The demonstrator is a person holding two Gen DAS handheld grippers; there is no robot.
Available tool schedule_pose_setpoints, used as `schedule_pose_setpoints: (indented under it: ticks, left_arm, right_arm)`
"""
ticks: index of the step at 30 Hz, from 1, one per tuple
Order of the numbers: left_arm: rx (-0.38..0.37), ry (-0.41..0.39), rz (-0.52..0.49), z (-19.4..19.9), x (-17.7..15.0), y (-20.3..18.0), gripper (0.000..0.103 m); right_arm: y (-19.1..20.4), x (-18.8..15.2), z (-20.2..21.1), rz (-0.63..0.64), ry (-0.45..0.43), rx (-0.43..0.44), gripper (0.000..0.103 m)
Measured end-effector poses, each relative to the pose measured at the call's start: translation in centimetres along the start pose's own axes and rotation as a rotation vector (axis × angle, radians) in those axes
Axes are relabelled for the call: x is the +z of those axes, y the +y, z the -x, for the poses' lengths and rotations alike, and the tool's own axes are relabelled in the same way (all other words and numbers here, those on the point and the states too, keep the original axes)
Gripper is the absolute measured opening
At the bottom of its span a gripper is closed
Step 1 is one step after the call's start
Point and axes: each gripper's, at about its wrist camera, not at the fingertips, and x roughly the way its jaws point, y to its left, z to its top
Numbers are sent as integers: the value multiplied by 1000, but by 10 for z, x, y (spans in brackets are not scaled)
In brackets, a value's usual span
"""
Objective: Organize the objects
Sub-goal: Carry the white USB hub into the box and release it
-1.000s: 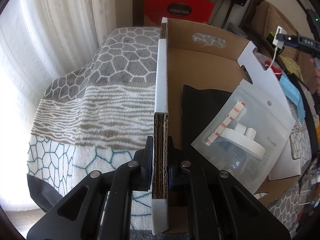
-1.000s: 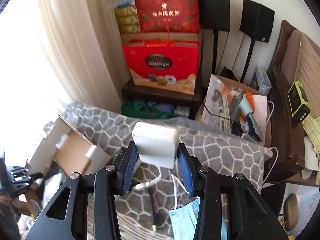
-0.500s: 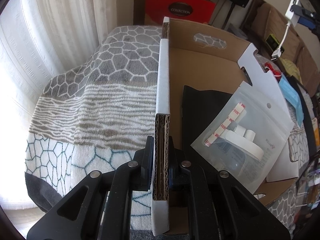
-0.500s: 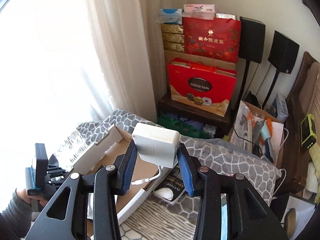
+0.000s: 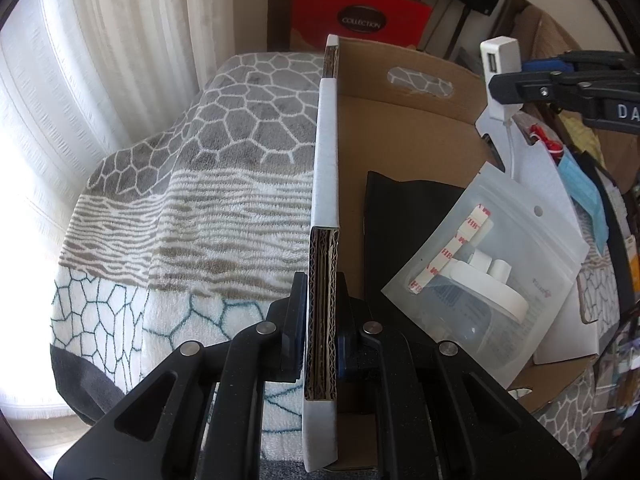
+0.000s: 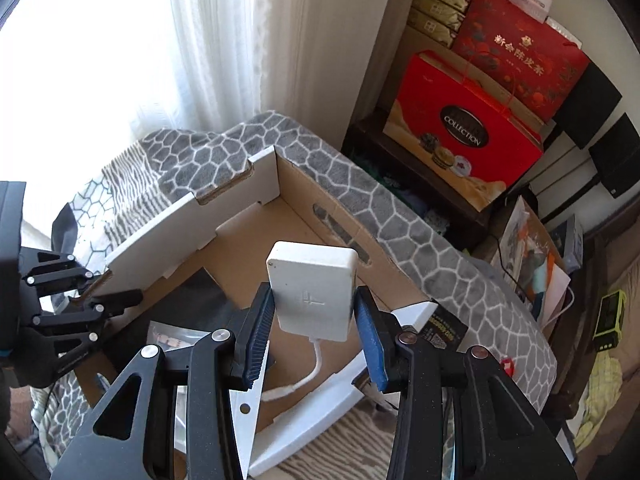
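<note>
My left gripper point(image 5: 322, 336) is shut on the near side wall of an open cardboard box point(image 5: 326, 152), which rests on a patterned blanket. Inside the box lie a black pouch point(image 5: 400, 216) and a clear zip bag point(image 5: 492, 272) with white parts. My right gripper point(image 6: 316, 320) is shut on a white charger block point(image 6: 314, 290) with a dangling white cable, held above the box point(image 6: 304, 200). The charger point(image 5: 502, 62) and right gripper also show at the upper right of the left wrist view, over the box's far side.
The box sits on a grey and white blanket point(image 5: 180, 208). Red gift boxes point(image 6: 468, 136) and black speakers point(image 6: 592, 100) stand against the wall. A curtain point(image 6: 208, 40) hangs at the left. A blue face mask point(image 5: 584, 196) and clutter lie right of the box.
My right gripper has carried the charger left and down, from over the blanket to above the open box. My left gripper has kept its hold on the box wall.
</note>
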Motion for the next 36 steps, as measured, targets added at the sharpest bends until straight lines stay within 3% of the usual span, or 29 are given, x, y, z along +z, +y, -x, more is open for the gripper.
schedule_pose_setpoints:
  ticks: [2, 6, 9, 14, 18, 26, 29, 36]
  left_arm:
    - [2, 1, -1, 0, 0, 0, 10]
    - [5, 0, -6, 0, 0, -1, 10]
    - [8, -1, -9, 0, 1, -2, 10]
    - [8, -2, -8, 0, 1, -2, 10]
    - [8, -1, -7, 0, 1, -2, 10]
    - [8, 1, -4, 1, 1, -2, 10]
    - [10, 0, -5, 0, 1, -1, 10]
    - [14, 1, -11, -1, 1, -1, 10]
  right_arm:
    - [2, 1, -9, -1, 20, -18, 41]
    - [2, 0, -7, -17, 3, -30, 57]
    - [5, -4, -3, -31, 17, 45, 57]
    - [13, -17, -14, -84, 142, 173, 57]
    - [21, -24, -30, -97, 218, 201, 56]
    - [29, -21, -33, -165, 178, 374, 54]
    - [24, -16, -26, -182, 145, 370, 53]
    - [-21, -19, 14, -222, 45, 240, 53]
